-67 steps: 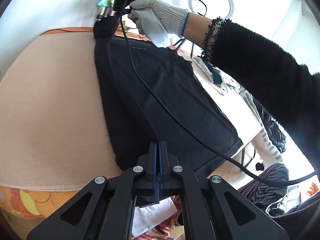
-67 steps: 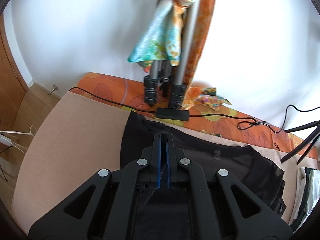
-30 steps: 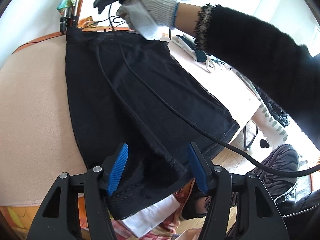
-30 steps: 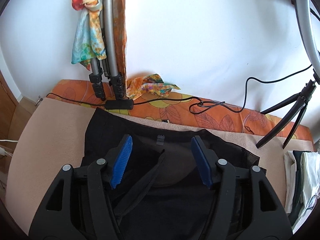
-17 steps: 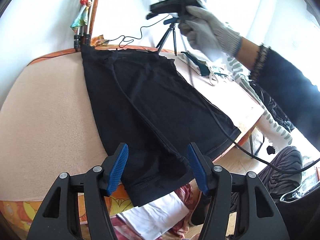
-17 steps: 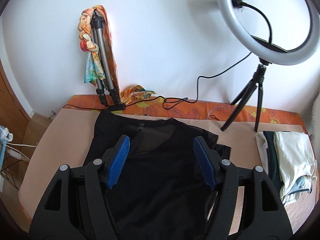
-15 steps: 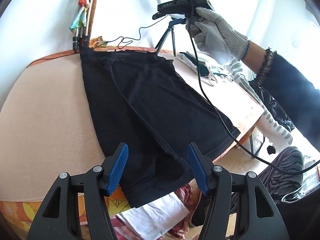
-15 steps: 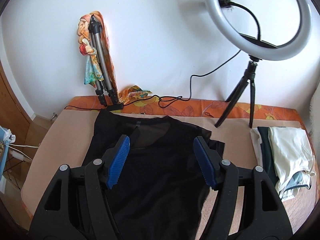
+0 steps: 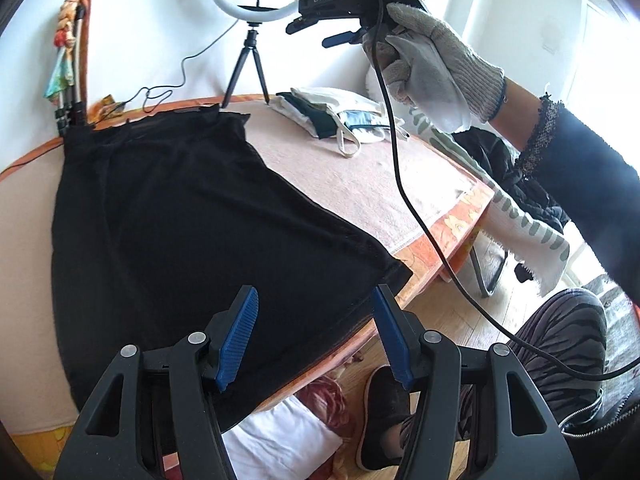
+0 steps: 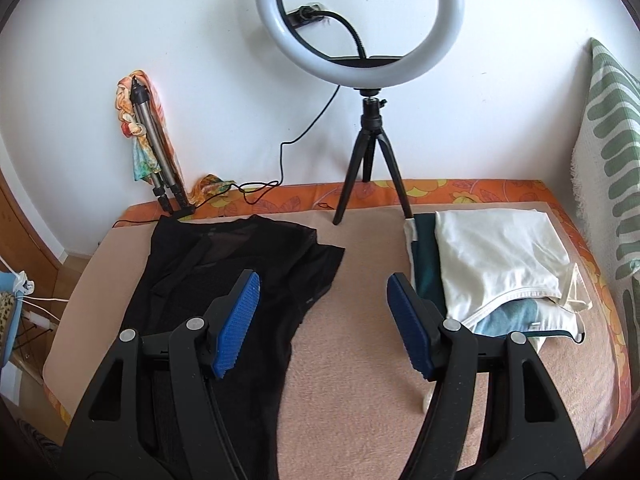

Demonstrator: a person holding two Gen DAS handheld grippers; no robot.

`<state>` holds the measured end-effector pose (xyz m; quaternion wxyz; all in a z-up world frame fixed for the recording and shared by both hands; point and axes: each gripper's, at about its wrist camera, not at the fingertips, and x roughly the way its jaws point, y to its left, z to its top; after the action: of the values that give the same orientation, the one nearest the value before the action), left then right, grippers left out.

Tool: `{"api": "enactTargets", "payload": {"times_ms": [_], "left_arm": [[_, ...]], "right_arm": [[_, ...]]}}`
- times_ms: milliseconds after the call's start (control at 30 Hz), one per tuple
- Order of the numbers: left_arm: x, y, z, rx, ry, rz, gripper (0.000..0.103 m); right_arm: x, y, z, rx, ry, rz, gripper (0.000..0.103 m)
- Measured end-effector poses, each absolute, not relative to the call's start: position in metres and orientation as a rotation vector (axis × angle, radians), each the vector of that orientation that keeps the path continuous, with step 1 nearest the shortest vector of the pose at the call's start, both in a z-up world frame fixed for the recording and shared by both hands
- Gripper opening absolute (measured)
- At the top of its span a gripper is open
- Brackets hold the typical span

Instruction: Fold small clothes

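Observation:
A black sheer garment (image 9: 180, 220) lies flat on the pink blanket (image 9: 360, 176) that covers the table. My left gripper (image 9: 316, 336) hovers open above its near hem at the table's front edge; its blue pads touch nothing. A gloved hand (image 9: 436, 68) holds the right gripper (image 9: 316, 34) high in the air, above the blanket and right of the garment. In the right wrist view the right gripper (image 10: 322, 320) stands open over bare blanket, between the black garment (image 10: 224, 280) and a stack of folded clothes (image 10: 492, 264).
A ring light (image 10: 360, 20) on a small tripod stands at the back of the table. A folded tripod (image 10: 156, 160) leans at the back left. A black cable (image 9: 400, 176) hangs from the right gripper. A green-striped towel (image 9: 524, 232) and dark clothes lie to the right.
Both grippers, earlier shut on the black garment, have let go and stand open. The right gripper rose and swung right, away from the garment towards the folded stack. The left gripper shifted along the near hem.

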<state>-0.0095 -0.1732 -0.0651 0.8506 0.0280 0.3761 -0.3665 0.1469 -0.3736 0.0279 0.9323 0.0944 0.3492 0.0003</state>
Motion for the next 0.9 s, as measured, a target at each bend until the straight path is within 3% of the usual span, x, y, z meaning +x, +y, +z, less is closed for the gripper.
{"api": "enactTargets", "payload": {"times_ms": [367,800,867,900], "left_arm": [[-0.012,-0.248,-0.086,0.132,0.859,-0.819,0.057],[-0.008,-0.297,-0.109,0.292,0.866,-0.759,0.059],[-0.007,-0.297,-0.111,0.299,0.846,-0.757,0.046],[-0.007,-0.296,-0.110,0.295,0.833,-0.760,0.027]], "right_arm": [[0.135,-0.440,0.002,0.255,0.736,-0.030,0.069],[0.196,-0.427,-0.033,0.294,0.806,0.098,0.069],[0.209,-0.421,-0.041,0.297,0.820,0.120,0.069],[0.216,-0.418,-0.045,0.301,0.828,0.128,0.069]]}}
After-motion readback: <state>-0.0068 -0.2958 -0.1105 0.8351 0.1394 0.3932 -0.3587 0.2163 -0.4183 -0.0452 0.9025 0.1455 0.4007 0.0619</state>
